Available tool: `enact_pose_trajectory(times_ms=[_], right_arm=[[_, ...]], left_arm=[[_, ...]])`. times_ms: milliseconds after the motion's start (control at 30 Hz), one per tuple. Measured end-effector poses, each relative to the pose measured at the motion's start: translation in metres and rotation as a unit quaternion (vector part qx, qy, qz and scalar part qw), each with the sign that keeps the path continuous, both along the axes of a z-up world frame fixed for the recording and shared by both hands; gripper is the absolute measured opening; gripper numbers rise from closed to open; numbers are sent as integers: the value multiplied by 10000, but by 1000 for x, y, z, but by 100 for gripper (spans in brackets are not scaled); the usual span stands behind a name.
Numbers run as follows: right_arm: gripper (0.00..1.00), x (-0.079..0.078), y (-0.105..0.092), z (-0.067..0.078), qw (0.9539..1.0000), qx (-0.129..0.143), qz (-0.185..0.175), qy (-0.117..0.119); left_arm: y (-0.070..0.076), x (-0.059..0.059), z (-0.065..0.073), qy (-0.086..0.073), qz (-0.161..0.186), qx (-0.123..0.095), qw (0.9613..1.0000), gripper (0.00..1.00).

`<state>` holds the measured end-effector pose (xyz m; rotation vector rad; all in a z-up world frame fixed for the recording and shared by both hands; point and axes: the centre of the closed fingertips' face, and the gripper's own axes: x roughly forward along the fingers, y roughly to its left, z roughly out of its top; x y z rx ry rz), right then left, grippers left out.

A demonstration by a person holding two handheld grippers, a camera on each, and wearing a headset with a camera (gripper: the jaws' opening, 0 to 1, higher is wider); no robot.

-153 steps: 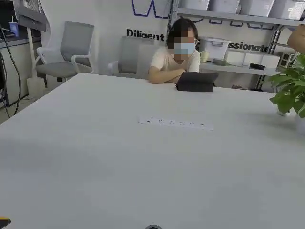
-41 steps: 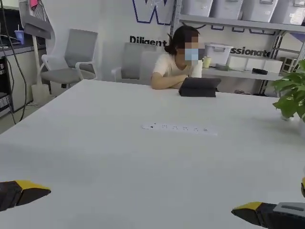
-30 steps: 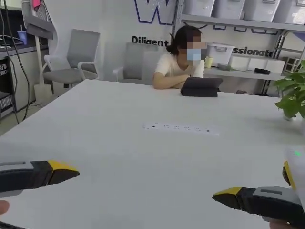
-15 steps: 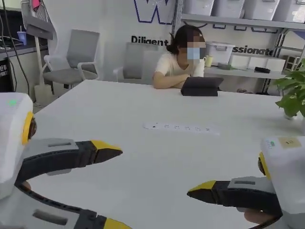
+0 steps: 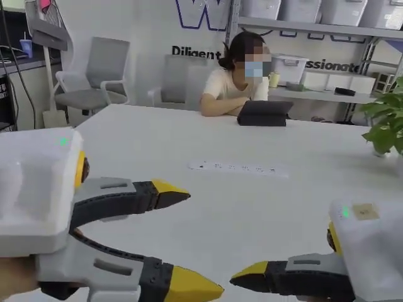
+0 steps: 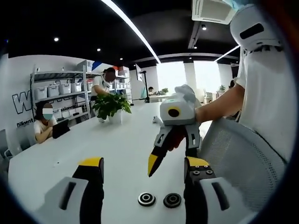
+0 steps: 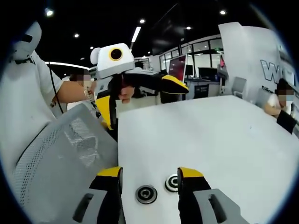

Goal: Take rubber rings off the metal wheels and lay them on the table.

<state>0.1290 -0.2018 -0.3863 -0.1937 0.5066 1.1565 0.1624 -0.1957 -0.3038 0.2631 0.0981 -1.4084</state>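
Two claws are up and both look empty. Head view first: the left claw (image 5: 186,242) hangs over the near left of the desk (image 5: 208,138), jaws spread wide with nothing between them. The right claw (image 5: 261,278) comes in at the near right corner with just one yellow-tipped jaw on show, so from here I cannot tell its gape. Mid-desk lies a white power strip (image 5: 236,168). A person sits at the far edge behind a dark tablet (image 5: 264,113), and a potted plant (image 5: 385,123) stands by the right edge.

Over to the left gripper view: its own jaws rise well apart and empty. Between them, hard by the near edge of the desk, sit the two metal wheels (image 6: 146,199), side by side and close, though I can't say whether they touch. Each shows a dark band round its hub, which I take for the rubber rings (image 6: 172,205), still on. The right claw faces in from across, parted too and carrying nothing.

Right gripper view: the same pair of wheels lies between wide, empty jaws, again at the near edge. The left claw is opposite, open.

My call is that no ring is off yet. Both are left to pull and lay on the desk.
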Motion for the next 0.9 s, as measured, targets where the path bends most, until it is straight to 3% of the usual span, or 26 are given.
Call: enact_pose_trajectory(times_ms=[100, 167, 267, 500, 667, 767, 900], right_arm=[[43, -3, -2, -10, 9999, -101, 64, 56], [40, -5, -4, -18, 9997, -179, 109, 155], [39, -7, -5, -27, 9993, -243, 159, 251], [32, -20, -10, -53, 9968, -556, 344, 459], [30, -26, -8, -67, 9949, -712, 441, 558], [29, -28, -8, -74, 9938, -845, 451, 560], [28, -27, -8, -83, 9927, -952, 405, 613]], left_arm=[[-4, -1, -12, 138, -101, 49, 9998, 60], [-6, -2, -24, 147, -176, 171, 9996, 56], [-7, -5, -40, 25, -238, 404, 9989, 51], [-14, -20, -68, 110, -508, 591, 9969, 41], [-16, -29, -87, 315, -572, 650, 9957, 36], [-14, -34, -104, 419, -639, 889, 9931, 32], [-14, -39, -116, 543, -680, 988, 9913, 27]])
